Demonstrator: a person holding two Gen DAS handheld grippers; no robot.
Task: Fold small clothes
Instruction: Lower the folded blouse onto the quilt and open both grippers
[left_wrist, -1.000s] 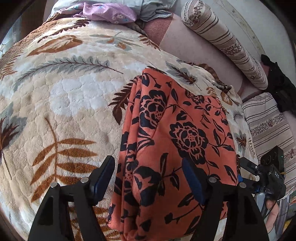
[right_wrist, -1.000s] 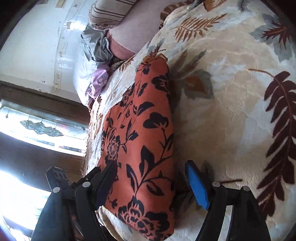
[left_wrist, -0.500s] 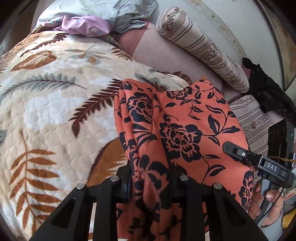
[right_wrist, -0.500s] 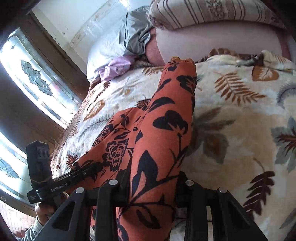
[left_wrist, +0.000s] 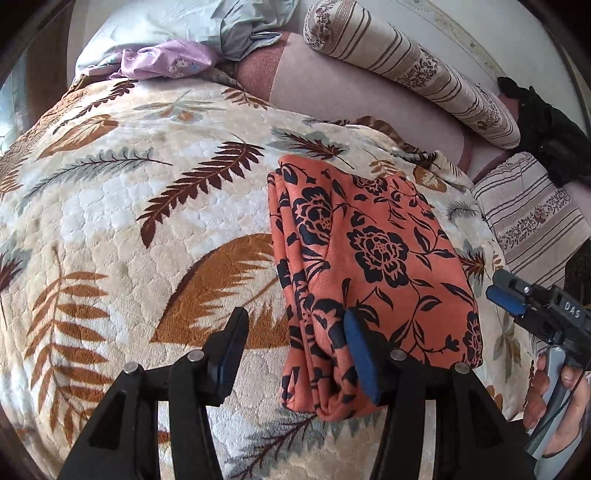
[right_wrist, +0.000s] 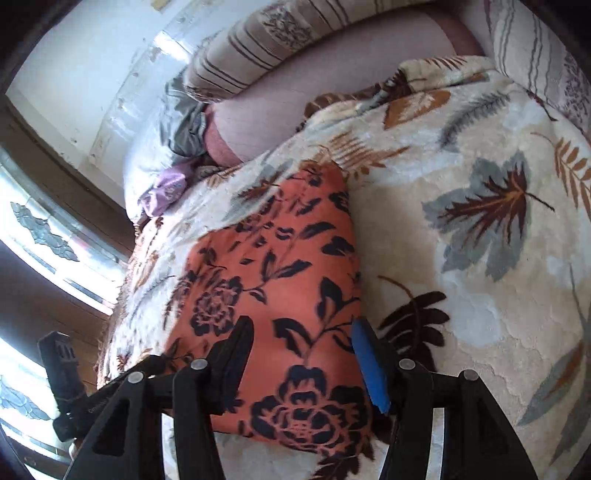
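Note:
An orange garment with a black flower print (left_wrist: 373, 258) lies folded on the leaf-patterned blanket (left_wrist: 129, 221). My left gripper (left_wrist: 291, 354) is open and empty just above the garment's near left edge. In the right wrist view the same garment (right_wrist: 273, 295) lies flat, and my right gripper (right_wrist: 303, 369) is open and empty over its near right edge. The right gripper also shows at the right edge of the left wrist view (left_wrist: 532, 310), held by a hand.
A pile of lilac and grey clothes (left_wrist: 177, 55) lies at the far end of the bed. Striped bolster pillows (left_wrist: 410, 66) and a black item (left_wrist: 550, 136) sit at the back right. A window (right_wrist: 33, 236) is to the left.
Both grippers were shut on the lifted garment half a second ago. They have opened and let it go, and it now lies folded shorter on the blanket.

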